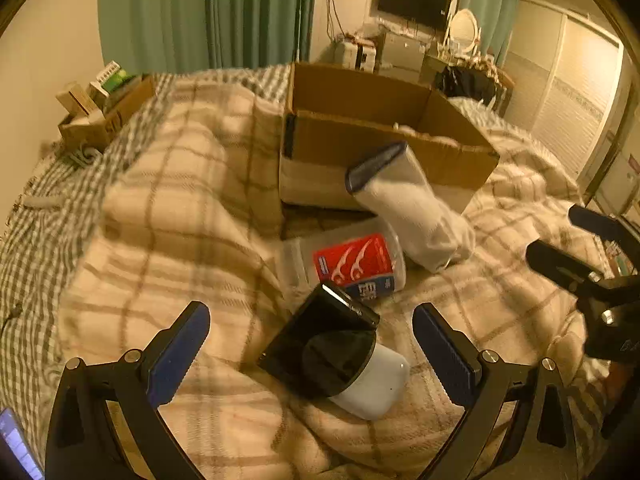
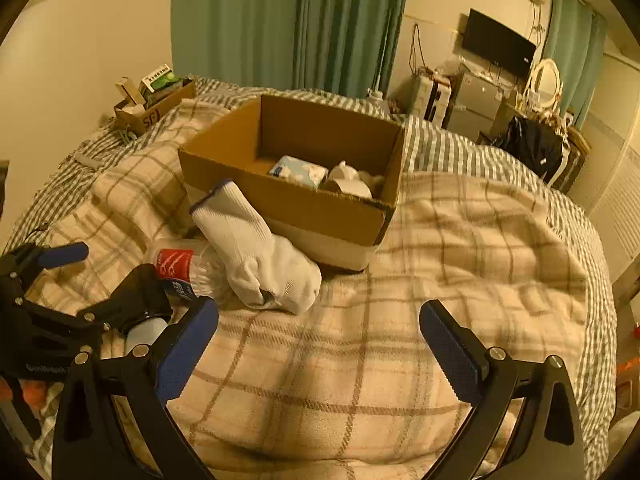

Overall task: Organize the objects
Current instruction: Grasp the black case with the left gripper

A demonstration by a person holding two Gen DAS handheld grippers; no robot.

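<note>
While the cardboard box (image 2: 288,200) on the bed (image 2: 480,240) already held a tissue pack (image 2: 298,171) and a white cup (image 2: 352,182), the left gripper (image 1: 311,354) hung with jaws spread wide either side of a black-and-white device (image 1: 340,364), not touching it. That pick looked the step in hand; closing on its body would come next. The right gripper (image 2: 318,350) gaped empty over the blanket, near the white sock (image 2: 256,256) and floss-pick tub (image 1: 356,262).
</note>
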